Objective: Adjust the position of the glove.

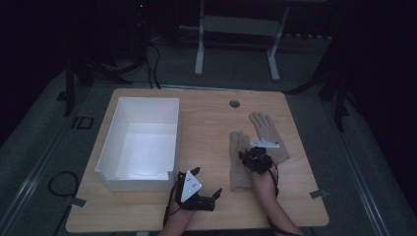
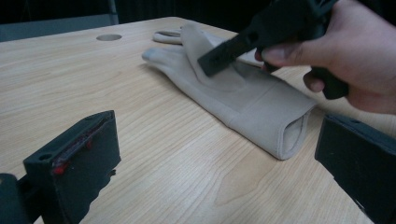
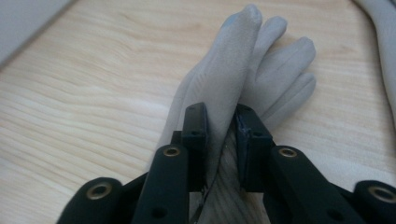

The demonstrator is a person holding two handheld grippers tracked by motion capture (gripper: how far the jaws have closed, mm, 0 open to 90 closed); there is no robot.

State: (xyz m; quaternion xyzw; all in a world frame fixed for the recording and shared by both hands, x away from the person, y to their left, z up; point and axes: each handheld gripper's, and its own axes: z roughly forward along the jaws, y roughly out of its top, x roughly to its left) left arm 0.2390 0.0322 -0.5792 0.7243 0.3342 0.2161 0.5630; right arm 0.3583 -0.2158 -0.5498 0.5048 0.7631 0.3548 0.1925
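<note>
wood table, white box at left, 2 beige gloves at right

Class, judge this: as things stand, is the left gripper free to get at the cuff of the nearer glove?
Probably yes: the left gripper stands open, with bare table between it and the cuff.

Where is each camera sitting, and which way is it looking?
High view: above the table, looking forward and down; forearms, left gripper and right gripper show.
Left gripper view: on the left gripper, looking across at the near glove; own open jaws show.
Right gripper view: on the right gripper, jaws pinching that glove.
All share the near glove.
</note>
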